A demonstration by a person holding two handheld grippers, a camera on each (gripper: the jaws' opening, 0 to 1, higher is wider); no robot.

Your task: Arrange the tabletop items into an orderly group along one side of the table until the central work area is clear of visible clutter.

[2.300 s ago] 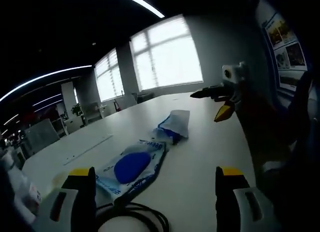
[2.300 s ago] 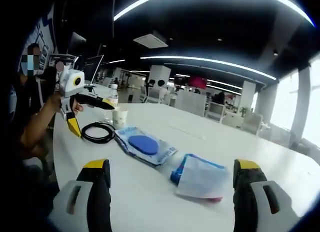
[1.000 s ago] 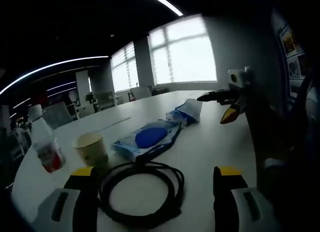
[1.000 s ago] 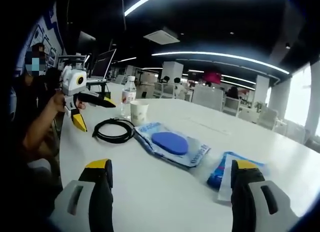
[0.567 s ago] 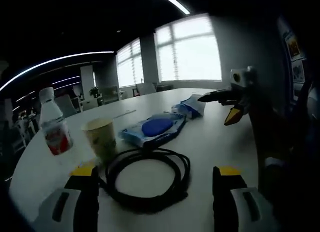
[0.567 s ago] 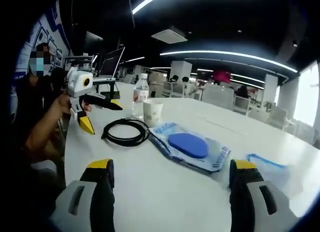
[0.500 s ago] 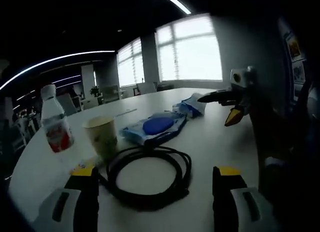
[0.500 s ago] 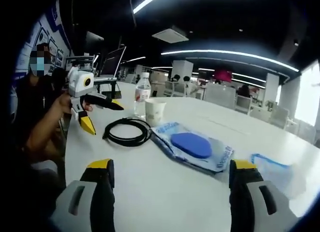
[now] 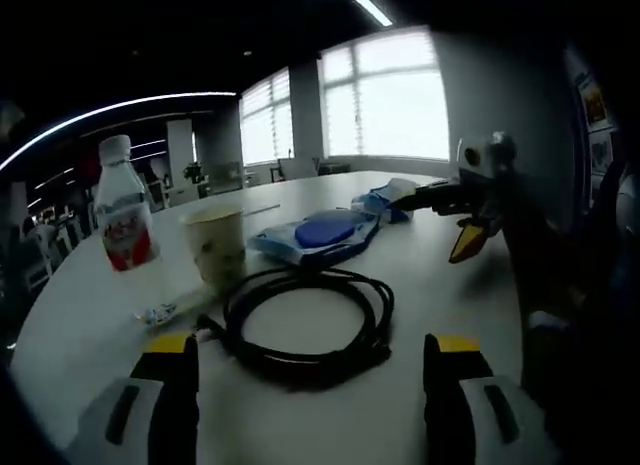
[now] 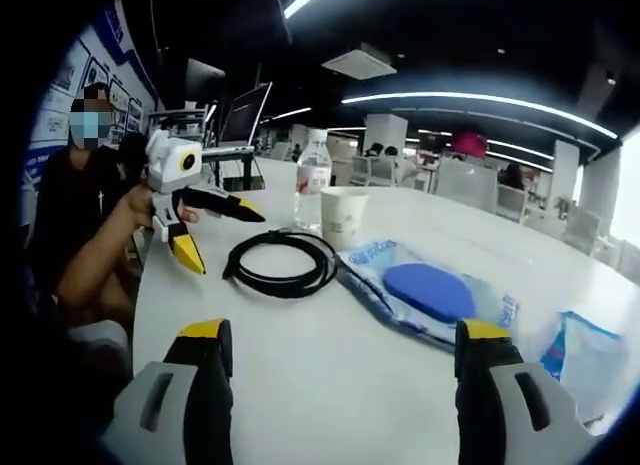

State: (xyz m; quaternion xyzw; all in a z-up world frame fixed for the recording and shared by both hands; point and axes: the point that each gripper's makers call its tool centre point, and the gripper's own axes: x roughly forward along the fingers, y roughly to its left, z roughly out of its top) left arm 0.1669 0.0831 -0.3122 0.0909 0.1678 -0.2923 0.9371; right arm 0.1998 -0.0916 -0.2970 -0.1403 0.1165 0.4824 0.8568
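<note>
On the white desk (image 9: pixel 420 285), the black cable coil (image 9: pixel 305 325) lies just beside the paper cup (image 9: pixel 217 245), with the bottle (image 9: pixel 124 220) behind the cup. It looks soft and floppy, so I would pinch several loops together. The left claw (image 9: pixel 310 380) and right claw (image 10: pixel 335 360) are both released and grasp nothing.

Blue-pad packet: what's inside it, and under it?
Inside the clear packet lies a blue oval pad, seen through the wrapper. It lies flat on the white table; anything beneath it is covered.
</note>
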